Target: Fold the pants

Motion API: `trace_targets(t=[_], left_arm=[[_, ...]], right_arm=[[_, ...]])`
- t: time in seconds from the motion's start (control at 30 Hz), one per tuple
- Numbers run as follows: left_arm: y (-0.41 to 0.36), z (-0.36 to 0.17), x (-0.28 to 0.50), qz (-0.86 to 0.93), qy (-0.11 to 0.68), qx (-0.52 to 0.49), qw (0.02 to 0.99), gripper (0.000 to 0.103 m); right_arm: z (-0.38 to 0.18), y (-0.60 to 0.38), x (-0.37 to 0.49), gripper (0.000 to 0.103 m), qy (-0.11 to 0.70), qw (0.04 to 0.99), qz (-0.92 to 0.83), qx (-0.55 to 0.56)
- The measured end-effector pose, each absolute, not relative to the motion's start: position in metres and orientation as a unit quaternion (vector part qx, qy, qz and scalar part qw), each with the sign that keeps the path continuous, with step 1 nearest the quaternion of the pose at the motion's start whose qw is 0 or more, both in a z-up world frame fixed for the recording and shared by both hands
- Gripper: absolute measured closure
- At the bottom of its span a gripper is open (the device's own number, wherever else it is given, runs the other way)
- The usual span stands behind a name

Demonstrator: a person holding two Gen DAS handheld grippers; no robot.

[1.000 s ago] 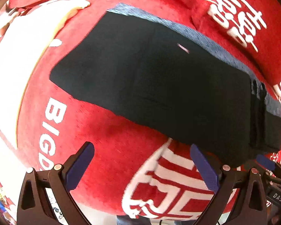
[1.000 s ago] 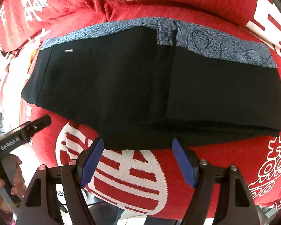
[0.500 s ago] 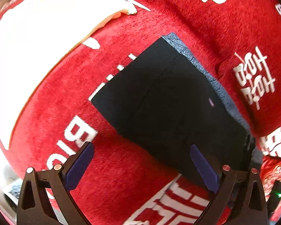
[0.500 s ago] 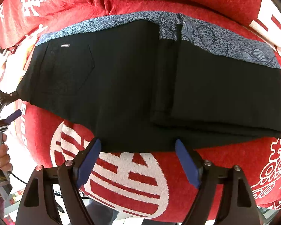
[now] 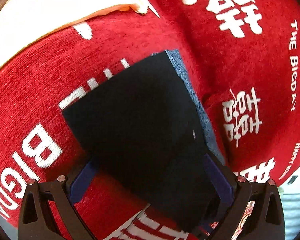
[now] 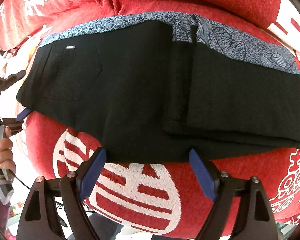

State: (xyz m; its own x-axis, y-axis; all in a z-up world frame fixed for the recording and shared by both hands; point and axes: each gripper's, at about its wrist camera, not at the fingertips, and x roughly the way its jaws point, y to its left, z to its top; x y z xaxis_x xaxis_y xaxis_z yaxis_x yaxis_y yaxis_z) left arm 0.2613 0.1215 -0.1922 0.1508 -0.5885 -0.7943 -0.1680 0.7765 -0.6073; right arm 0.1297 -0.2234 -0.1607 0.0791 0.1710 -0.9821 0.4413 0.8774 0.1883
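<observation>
Black pants (image 6: 142,92) lie lengthwise across both grippers; left gripper (image 5: 150,180) straddles the waist end, jaws wide, while right gripper (image 6: 148,172) hangs open at the near edge.

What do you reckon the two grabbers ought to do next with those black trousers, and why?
Probably close the left gripper on the waist end of the pants: its open fingers already straddle that end, ready to carry it over the folded legs. The right gripper hangs open at the near edge, holding nothing.
</observation>
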Motion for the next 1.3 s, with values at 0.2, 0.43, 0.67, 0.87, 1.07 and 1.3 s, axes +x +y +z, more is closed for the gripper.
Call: trace_targets(t=[0.2,0.43,0.67,0.87,1.07,1.3], left_arm=[[0.103,-0.172,0.266,-0.195,0.61,-0.292,0.711,0.0],[0.1,-0.197,0.278,-0.169,0.65,-0.28,0.686,0.0],[0.061,-0.176,0.276,-0.136,0.637,-0.088,0.754,0.064],[-0.008,-0.15,0.219,-0.198,0.49,0.213,0.822,0.068],[-0.024,-0.153,0.206,-0.21,0.462,0.267,0.82,0.068],[-0.012,-0.149,0.199,-0.207,0.455,0.28,0.82,0.068]], right_arm=[[-0.161,-0.222,0.127,0.015,0.669,0.7,-0.099,0.229],[-0.16,-0.219,0.129,0.014,0.67,0.701,-0.099,0.222],[-0.114,-0.229,0.143,0.014,0.63,0.745,-0.077,0.205],[-0.083,-0.25,0.201,0.014,0.599,0.757,-0.016,0.261],[-0.078,-0.212,0.301,0.014,0.626,0.715,0.111,0.29],[-0.084,-0.135,0.373,0.014,0.679,0.679,0.183,0.211]])
